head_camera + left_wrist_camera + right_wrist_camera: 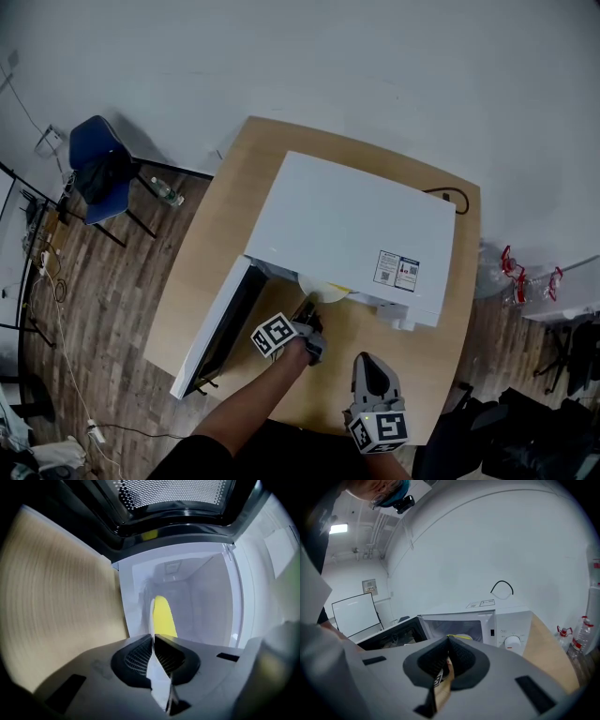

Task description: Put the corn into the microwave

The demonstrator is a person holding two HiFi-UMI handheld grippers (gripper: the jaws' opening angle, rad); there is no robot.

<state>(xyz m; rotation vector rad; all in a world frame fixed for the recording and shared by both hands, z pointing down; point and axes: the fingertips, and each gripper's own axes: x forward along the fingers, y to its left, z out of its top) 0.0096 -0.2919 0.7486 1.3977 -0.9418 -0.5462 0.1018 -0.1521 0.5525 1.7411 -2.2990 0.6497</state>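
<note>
The white microwave (347, 225) stands on the round wooden table (211, 234), its door (220, 323) swung open to the left. A pale plate (317, 285) juts from the mouth and carries the yellow corn (339, 289). My left gripper (309, 317) is at that mouth, shut on the plate's near rim. In the left gripper view the plate (152, 613) shows edge-on between the jaws, with the corn (164, 616) lying on it inside the white cavity. My right gripper (373, 370) hangs back near the table's front edge, shut and holding nothing, pointed at the microwave (506, 620).
A blue chair (98, 169) stands on the wooden floor to the left. A black cable (455, 199) loops behind the microwave. Bottles (516, 272) sit off the table's right side. The control dial (512, 641) is on the microwave's right front.
</note>
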